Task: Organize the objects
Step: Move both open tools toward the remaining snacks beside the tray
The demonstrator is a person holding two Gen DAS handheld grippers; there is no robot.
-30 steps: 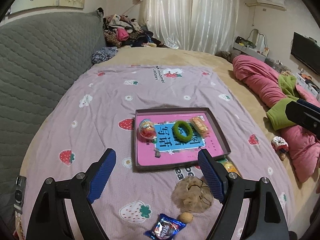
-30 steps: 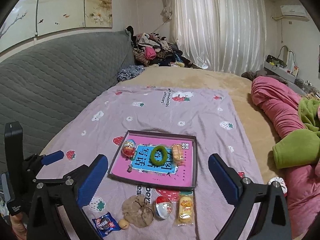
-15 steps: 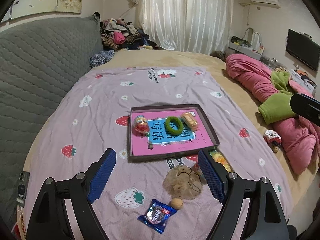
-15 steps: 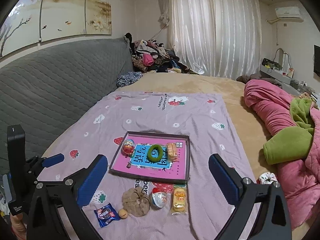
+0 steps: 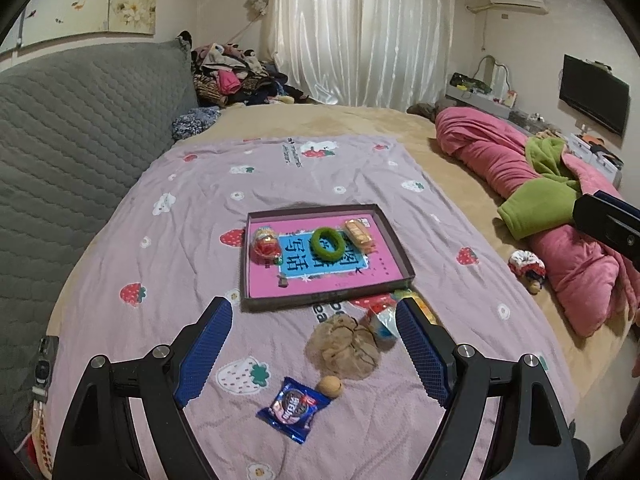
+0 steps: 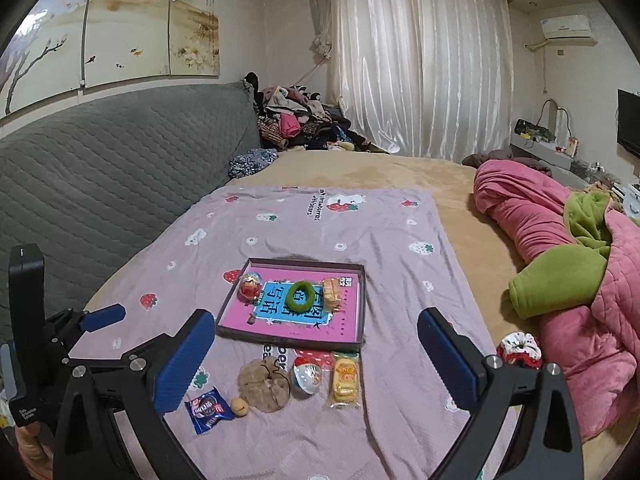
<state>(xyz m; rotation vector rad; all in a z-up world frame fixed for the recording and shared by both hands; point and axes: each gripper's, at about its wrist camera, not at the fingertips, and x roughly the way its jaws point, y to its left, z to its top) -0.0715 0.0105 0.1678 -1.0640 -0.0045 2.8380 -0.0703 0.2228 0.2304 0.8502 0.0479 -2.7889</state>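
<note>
The left gripper (image 5: 314, 344) hangs over the near edge of the bed with its blue-padded jaws spread wide and nothing between them; the right gripper (image 6: 316, 350) stands likewise wide and empty, just to its right, with the left one's black frame showing at the left edge of the right wrist view. Below them, on the lilac strawberry blanket (image 5: 192, 216), lies a loose row of things: a blue snack packet (image 6: 209, 409), a small round nut (image 6: 239, 406) touching a brown scrunchie (image 6: 265, 385), then a plastic egg toy (image 6: 306, 374) and a yellow wrapped cake (image 6: 345, 376) just beside it. Beyond that row sits a shallow dark tray (image 6: 228, 312) with a pink and blue book cover on its floor; inside it, from left to right, are a red egg toy (image 6: 250, 286), a green scrunchie (image 6: 301, 295) and another wrapped cake (image 6: 331, 299). Off the blanket to the right, a red and white scrunchie (image 6: 519, 349) rests against the pink quilt (image 6: 520, 200).
</note>
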